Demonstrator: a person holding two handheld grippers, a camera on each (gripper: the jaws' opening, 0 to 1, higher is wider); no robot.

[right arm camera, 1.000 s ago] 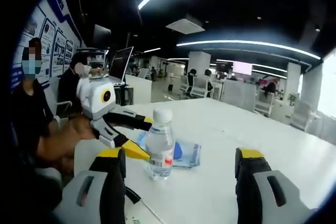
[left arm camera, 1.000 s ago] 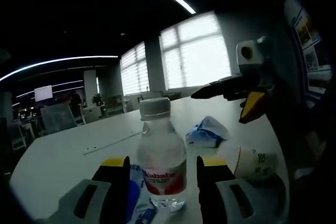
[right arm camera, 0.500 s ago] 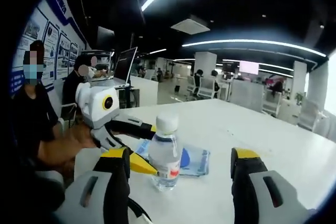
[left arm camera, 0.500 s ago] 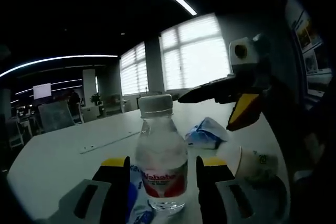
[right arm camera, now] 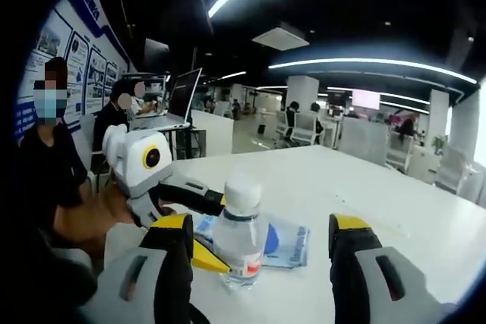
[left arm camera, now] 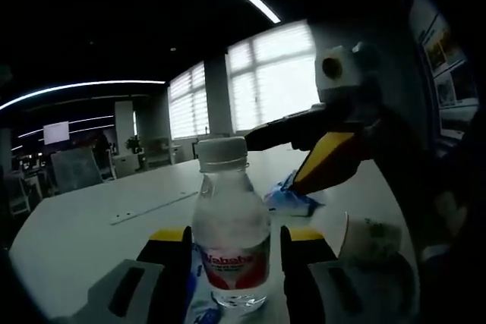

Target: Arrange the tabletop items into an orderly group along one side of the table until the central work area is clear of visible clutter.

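A clear water bottle (left arm camera: 231,233) with a white cap and a red label stands upright on the white table (left arm camera: 91,225). My left gripper (left arm camera: 235,237) is open, with a yellow-tipped jaw close on each side of the bottle. In the right gripper view the same bottle (right arm camera: 241,240) stands ahead, between the wide-open jaws of my right gripper (right arm camera: 260,224), with the left gripper (right arm camera: 222,233) straddling it from the left. The right gripper (left arm camera: 272,163) reaches in from the right above the bottle's shoulder, one jaw black, one yellow.
A crumpled blue packet (left arm camera: 292,196) lies behind the bottle, and a paper cup (left arm camera: 368,237) lies on its side to the right. A flat blue pack (right arm camera: 285,237) rests by the bottle. People sit by a laptop (right arm camera: 178,96) beyond the table's left edge.
My right gripper has come closer to the bottle, which now looks larger in its view. The left jaws have drawn slightly nearer the bottle's sides. The bottle stands where it was.
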